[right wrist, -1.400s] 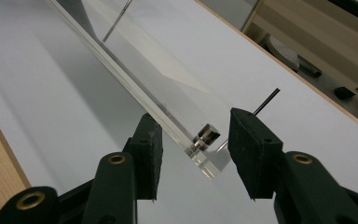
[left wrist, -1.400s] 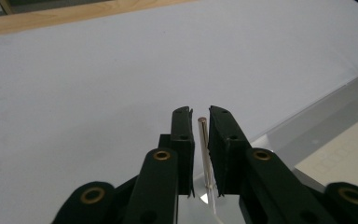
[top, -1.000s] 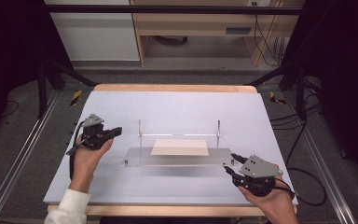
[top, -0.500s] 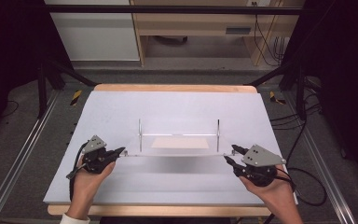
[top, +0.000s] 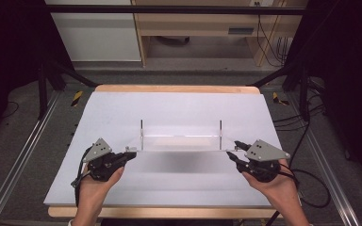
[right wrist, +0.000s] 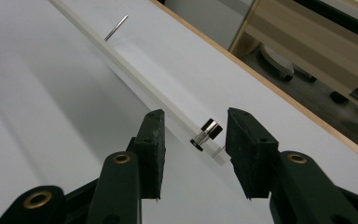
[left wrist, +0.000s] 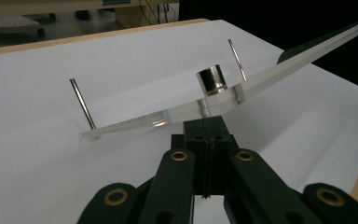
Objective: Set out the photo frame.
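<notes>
The left gripper [top: 131, 155] has its jaws clenched tight together, their tips right at the near left corner of the clear acrylic plate [top: 181, 143], just under the small metal stud [left wrist: 213, 80] that stands on that corner; whether the tips actually pinch the plate's edge cannot be told. The right gripper [top: 232, 151] has its jaws released, standing apart on either side of the plate's right end, where a second metal stud [right wrist: 206, 132] sits in the gap between them without either pad touching it. The plate lies across the middle of the white desk [top: 122, 108], stretched between the two grippers, its left corner tilted up off the surface in the left gripper view. Two thin metal pins [top: 142, 127] rise upright from the plate's far edge. Each gripper is held in a hand [top: 92, 193] coming in from the near edge of the desk
</notes>
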Available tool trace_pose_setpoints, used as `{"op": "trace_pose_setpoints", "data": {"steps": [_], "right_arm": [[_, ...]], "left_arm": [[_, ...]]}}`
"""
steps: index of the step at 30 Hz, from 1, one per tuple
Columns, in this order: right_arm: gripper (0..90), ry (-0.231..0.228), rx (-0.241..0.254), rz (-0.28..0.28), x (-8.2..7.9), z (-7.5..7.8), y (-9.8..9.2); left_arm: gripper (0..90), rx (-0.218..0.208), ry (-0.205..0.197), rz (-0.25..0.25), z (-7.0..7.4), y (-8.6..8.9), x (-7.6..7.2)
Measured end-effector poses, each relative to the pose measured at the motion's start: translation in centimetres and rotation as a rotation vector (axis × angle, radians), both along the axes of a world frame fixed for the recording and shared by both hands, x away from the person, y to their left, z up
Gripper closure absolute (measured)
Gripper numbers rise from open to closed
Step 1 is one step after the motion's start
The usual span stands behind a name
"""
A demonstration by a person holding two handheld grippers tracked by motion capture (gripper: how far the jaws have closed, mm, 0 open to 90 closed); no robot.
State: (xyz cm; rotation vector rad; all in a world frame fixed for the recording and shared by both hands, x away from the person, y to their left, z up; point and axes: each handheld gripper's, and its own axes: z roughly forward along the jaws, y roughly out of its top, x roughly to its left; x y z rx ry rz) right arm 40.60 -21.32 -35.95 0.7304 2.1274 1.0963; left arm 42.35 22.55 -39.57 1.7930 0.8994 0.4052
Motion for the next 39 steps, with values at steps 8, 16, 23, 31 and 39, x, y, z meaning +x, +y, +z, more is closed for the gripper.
{"op": "trace_pose_setpoints", "data": {"steps": [8, 16, 23, 31, 39], "right_arm": [[58.3, -0.001, 0.010, -0.003, 0.6, 0.5, 0.0], [58.7, -0.004, 0.023, -0.007, 1.6, 1.1, -0.1], [59.2, 0.000, 0.028, -0.005, 2.6, 1.8, -0.2], [59.5, 0.004, 0.039, -0.004, 3.3, 2.2, -0.3], [59.6, 0.003, 0.066, -0.010, 4.8, 2.9, -0.4]], "left_arm": [[89.6, -0.016, 0.001, 0.017, 0.6, 0.1, 0.5], [89.6, -0.018, 0.012, 0.031, 1.5, 0.0, 1.4], [89.6, -0.027, 0.012, 0.039, 2.0, 0.0, 2.0], [89.6, -0.032, 0.022, 0.040, 2.3, -0.1, 2.8], [89.6, -0.034, 0.028, 0.049, 2.9, -0.2, 3.9]]}}
